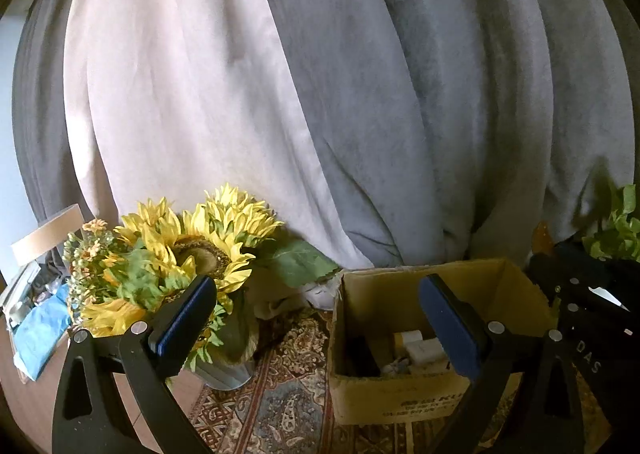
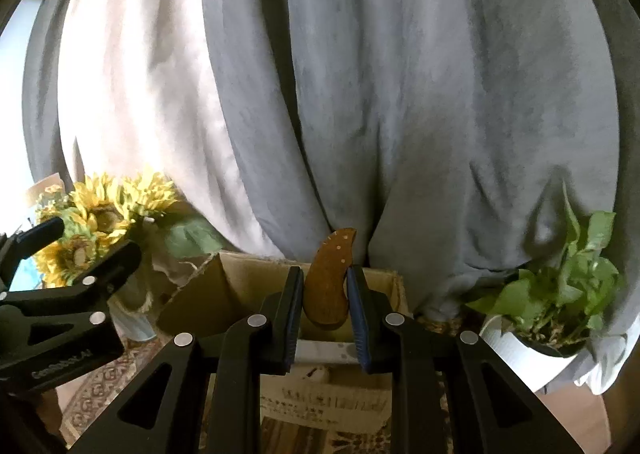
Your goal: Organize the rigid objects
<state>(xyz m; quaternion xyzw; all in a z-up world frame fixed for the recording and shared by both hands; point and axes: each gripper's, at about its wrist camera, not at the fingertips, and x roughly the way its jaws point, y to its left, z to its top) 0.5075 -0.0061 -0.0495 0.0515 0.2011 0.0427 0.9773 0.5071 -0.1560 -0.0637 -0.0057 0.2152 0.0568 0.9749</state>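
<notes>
The right gripper [image 2: 323, 304] clamps a stiff, light-looking curved wooden piece [image 2: 329, 281] at its lower half above the cardboard box [image 2: 394, 286]; the left gripper [image 1: 316, 294] hangs open, empty.

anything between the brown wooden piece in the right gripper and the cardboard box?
Nothing visible. The right gripper holds the curved brown wooden piece upright in its jaws, at the open-topped cardboard box. The box's flaps are folded back, so the opening looks unobstructed.
</notes>
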